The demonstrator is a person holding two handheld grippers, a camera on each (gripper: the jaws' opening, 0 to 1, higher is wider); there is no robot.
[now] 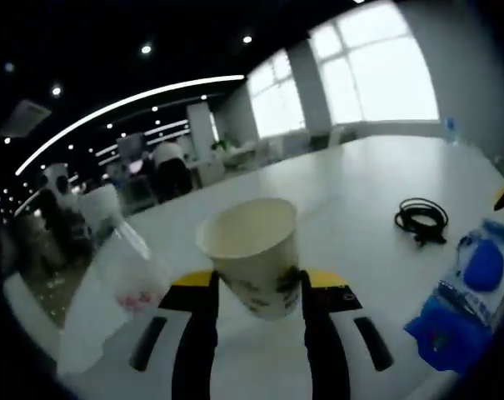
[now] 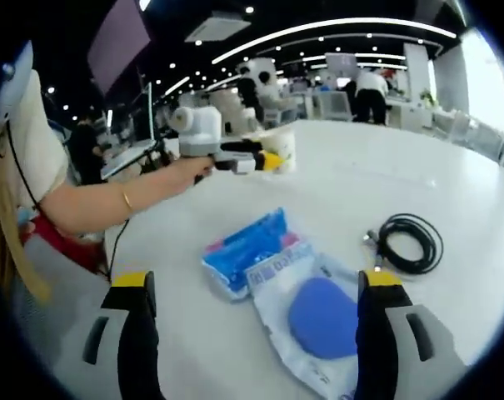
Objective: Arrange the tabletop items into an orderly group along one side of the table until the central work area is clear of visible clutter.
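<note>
The left gripper (image 1: 258, 292) pinches the paper cup (image 1: 253, 250) while the right gripper (image 2: 260, 300) hangs spread, with cable (image 2: 410, 242) and blue packets (image 2: 276, 275) left scattered mid-table.

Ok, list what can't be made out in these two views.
- Paper cup: the base is hidden by the left gripper's jaws in the left gripper view.
- Blue packet: cut off by the edge; its print is blurred.
- Black cable: its plug is too small to identify in the right gripper view.
</note>
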